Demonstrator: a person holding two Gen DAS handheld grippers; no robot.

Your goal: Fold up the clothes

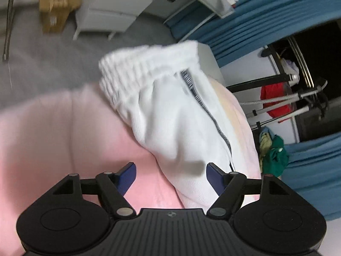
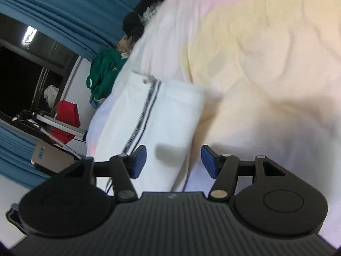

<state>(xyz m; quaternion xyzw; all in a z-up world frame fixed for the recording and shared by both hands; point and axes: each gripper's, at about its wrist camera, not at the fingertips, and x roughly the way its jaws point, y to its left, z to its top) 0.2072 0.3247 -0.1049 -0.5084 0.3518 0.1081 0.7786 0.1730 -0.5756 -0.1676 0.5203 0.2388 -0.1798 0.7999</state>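
Note:
White trousers (image 1: 170,115) with a ribbed elastic waistband and a grey side stripe lie folded on a pink and pale yellow bed sheet (image 1: 64,132). My left gripper (image 1: 171,177) is open and empty, its blue pads either side of the near end of the trousers, just above them. In the right wrist view the same white trousers (image 2: 166,115) lie on the sheet (image 2: 266,64), the striped seam running toward me. My right gripper (image 2: 173,160) is open and empty, hovering over the near edge of the trousers.
A green garment (image 1: 275,155) is heaped beside the bed, also visible in the right wrist view (image 2: 104,72). Blue curtains (image 1: 255,17), a red item (image 1: 275,100) on a black stand, a white cabinet (image 1: 110,12) and a cardboard box (image 1: 55,8) stand around a grey floor.

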